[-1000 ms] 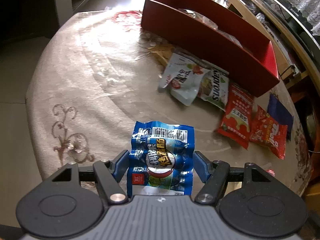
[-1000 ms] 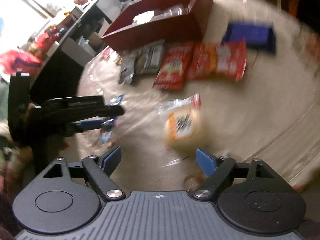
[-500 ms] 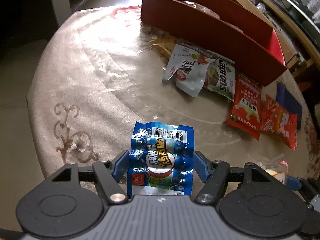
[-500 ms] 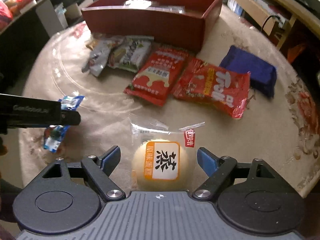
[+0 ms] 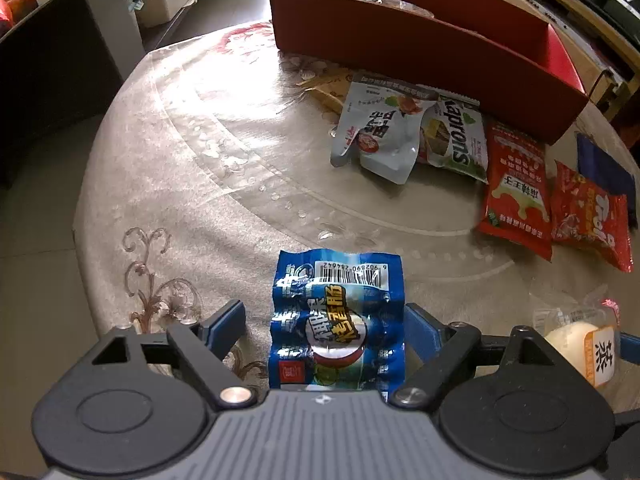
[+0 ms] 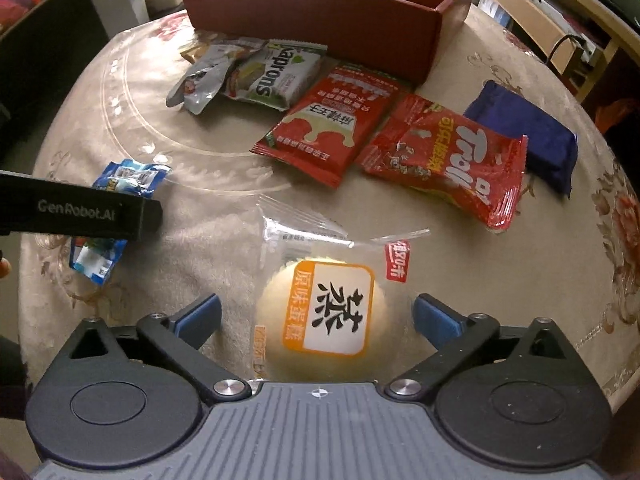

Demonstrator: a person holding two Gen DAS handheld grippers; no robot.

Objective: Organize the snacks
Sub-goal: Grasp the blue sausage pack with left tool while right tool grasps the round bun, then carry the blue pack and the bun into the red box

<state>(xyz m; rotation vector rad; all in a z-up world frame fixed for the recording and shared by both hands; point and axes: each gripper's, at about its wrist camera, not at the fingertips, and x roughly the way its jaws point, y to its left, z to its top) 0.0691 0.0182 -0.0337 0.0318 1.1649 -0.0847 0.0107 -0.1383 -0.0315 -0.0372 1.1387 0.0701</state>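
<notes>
A blue sausage packet (image 5: 336, 320) lies flat on the beige tablecloth between the fingers of my left gripper (image 5: 324, 326). Its jaws are opening; the left pad stands clear of the packet and the right pad is just off its edge. In the right wrist view a clear-wrapped steamed cake (image 6: 328, 312) lies between the fingers of my right gripper (image 6: 318, 318). Those jaws are opening too, with a gap on both sides. The same cake (image 5: 580, 344) shows at the right of the left wrist view. A long red box (image 6: 320, 8) stands at the far side of the table.
Between me and the box lie a grey pouch (image 6: 200, 76), a green packet (image 6: 276, 72), two red packets (image 6: 328, 124) (image 6: 444, 160) and a dark blue pack (image 6: 528, 136). The round table's edge (image 5: 92, 208) curves close on the left. Shelves stand beyond.
Both grippers' jaws have spread wider around their packets. The right gripper's view went from blurred motion to a steady position over the cake, and the cake has come into the left wrist view.
</notes>
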